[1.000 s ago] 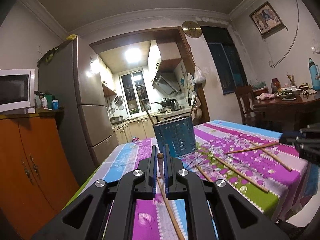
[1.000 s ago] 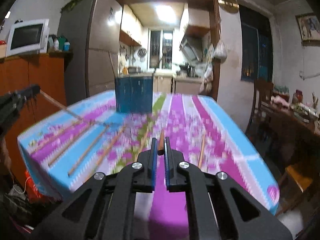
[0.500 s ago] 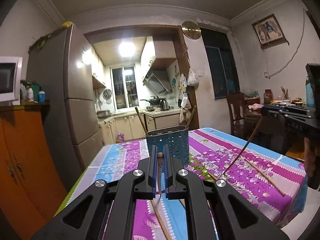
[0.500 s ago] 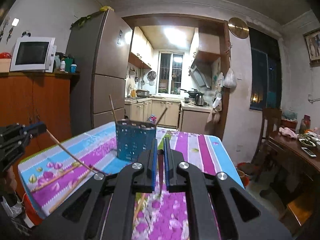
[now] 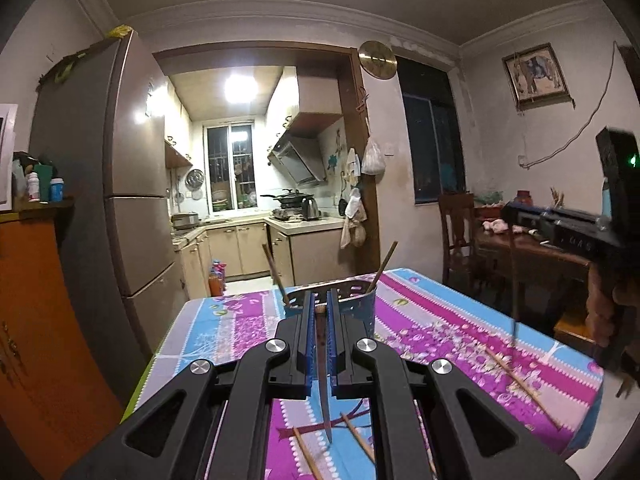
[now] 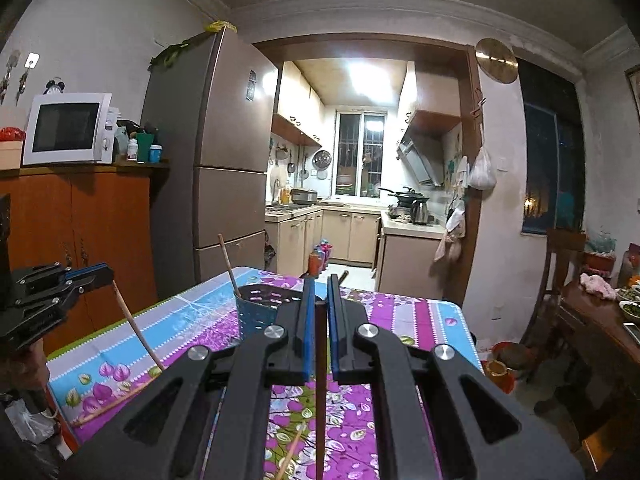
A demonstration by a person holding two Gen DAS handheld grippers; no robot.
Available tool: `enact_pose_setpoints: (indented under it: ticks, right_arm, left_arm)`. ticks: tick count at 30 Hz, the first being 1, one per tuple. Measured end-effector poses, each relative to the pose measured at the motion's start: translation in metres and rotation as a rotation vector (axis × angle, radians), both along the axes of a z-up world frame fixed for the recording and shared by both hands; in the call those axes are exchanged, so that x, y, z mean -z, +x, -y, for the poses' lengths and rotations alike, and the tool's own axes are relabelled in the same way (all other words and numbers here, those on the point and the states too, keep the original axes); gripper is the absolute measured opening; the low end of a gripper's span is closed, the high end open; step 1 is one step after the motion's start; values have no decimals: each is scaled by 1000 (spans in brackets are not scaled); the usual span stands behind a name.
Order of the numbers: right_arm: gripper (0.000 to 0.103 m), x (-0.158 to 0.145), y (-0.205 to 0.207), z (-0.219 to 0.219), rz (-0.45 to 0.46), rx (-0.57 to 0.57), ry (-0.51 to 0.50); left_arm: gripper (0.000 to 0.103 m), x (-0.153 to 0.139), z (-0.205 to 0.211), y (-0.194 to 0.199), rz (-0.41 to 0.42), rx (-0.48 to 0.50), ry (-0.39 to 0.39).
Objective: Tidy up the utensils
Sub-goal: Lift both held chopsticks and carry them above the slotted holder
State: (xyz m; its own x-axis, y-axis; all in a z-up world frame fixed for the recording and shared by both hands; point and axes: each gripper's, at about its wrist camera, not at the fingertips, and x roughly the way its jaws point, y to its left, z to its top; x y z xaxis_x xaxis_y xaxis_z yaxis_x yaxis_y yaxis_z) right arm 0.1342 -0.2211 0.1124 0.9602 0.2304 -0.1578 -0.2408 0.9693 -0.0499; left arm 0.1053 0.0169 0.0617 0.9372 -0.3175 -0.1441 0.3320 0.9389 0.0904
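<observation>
My left gripper [image 5: 319,310] is shut on a wooden chopstick [image 5: 323,392] that hangs down toward the table. It is raised, just in front of the blue perforated utensil holder [image 5: 358,307], which holds two chopsticks. My right gripper [image 6: 319,300] is shut on another chopstick [image 6: 319,392], hanging down, beside the holder [image 6: 256,312]. Each gripper shows in the other's view, the right one [image 5: 516,216] and the left one [image 6: 102,274], each with its chopstick. Loose chopsticks [image 5: 520,382] lie on the floral tablecloth [image 5: 440,344].
An orange cabinet [image 6: 80,220] with a microwave [image 6: 66,128] and a tall fridge [image 6: 224,168] stand left of the table. A dark dining table [image 6: 600,320] with dishes and a chair [image 5: 456,232] stand to the right. The kitchen lies behind.
Both grippers have risen from the tablecloth, each lifting its chopstick until it hangs nearly vertical, and have moved closer to the blue holder.
</observation>
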Motion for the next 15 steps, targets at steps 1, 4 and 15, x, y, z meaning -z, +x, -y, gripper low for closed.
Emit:
enact_pose_setpoints:
  ticks: [1, 4, 15]
  right_arm:
    - [5, -1, 1, 0, -2, -4, 1]
    - [5, -7, 3, -2, -4, -14, 7]
    - [5, -18, 9, -11, -34, -55, 20]
  left_arm:
    - [7, -3, 0, 0, -2, 7, -4]
    - [7, -9, 2, -1, -8, 21, -1]
    - [7, -27, 4, 13, -67, 37, -1]
